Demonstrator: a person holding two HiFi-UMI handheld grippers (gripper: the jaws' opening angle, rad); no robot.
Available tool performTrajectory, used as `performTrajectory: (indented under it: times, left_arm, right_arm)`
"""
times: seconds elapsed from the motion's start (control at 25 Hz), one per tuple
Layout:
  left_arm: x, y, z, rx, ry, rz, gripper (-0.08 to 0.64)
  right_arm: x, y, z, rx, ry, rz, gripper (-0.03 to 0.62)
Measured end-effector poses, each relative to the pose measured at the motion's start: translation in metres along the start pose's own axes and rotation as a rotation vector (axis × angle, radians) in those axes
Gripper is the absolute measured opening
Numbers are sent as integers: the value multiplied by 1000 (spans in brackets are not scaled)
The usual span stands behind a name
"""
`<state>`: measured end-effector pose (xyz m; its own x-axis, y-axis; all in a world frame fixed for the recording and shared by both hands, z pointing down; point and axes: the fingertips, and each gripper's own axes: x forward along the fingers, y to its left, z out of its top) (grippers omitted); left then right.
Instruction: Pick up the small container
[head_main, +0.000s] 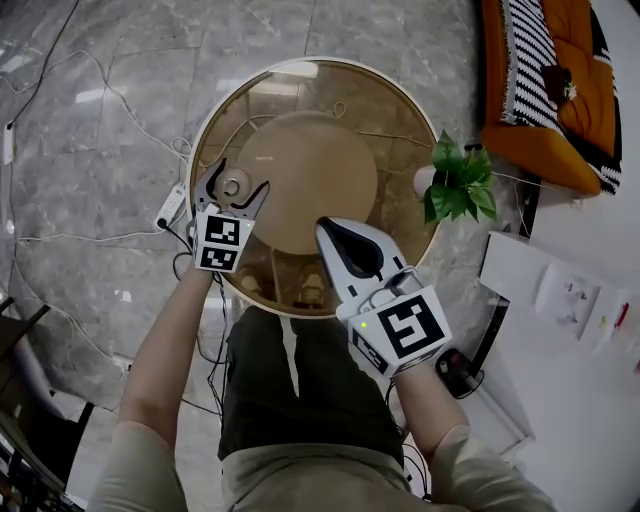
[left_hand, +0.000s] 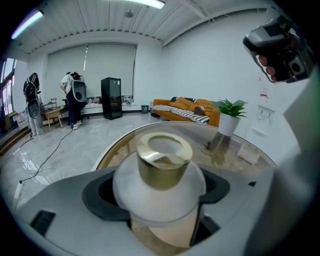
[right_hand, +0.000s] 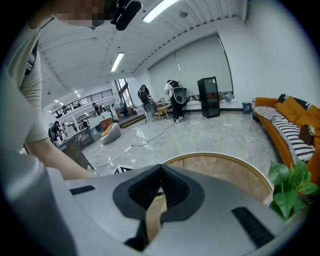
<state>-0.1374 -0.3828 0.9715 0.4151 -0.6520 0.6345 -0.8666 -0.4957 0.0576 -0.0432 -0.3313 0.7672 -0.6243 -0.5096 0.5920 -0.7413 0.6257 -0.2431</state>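
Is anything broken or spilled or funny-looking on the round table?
Nothing stands out. The small container sits upright between the jaws of the left tool, its gold top on. The potted plant stands straight near the edge of the glass table, and there is no spill or crack to see.

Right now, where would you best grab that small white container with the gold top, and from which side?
Grip the small container round its wide white body, below the gold top, coming level from the person's side. It stands upright and round, as the left gripper holds it.
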Motion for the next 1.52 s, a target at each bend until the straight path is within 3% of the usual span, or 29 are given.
performTrajectory:
  times: [0.16,0.44,0.68,0.92,1.24,1.52]
  left_arm:
    - [0,2,-2,39,13,14,341]
    - [-20,6,17,-37,29,4,337]
    - [-66,-5,96,41,-45,2,337]
    - [-135,-32,193,147,-126,-56,336]
    - [-250,-73,296,172,-173,-60,336]
    - [-349,-105,346,159,-197,4,336]
  right_arm:
    - [0,0,-6,-20,20,10,-3]
    - [-17,0,12,-57,15,8,-3]
    - [-61,0,55,-54,-27,-19,-3]
    - [-123,9,115,-83,-83,-54,-3]
    - [-220,21,182,-133,-145,-92,-4]
    - [-302,53,223,-161,-211,-96,-3]
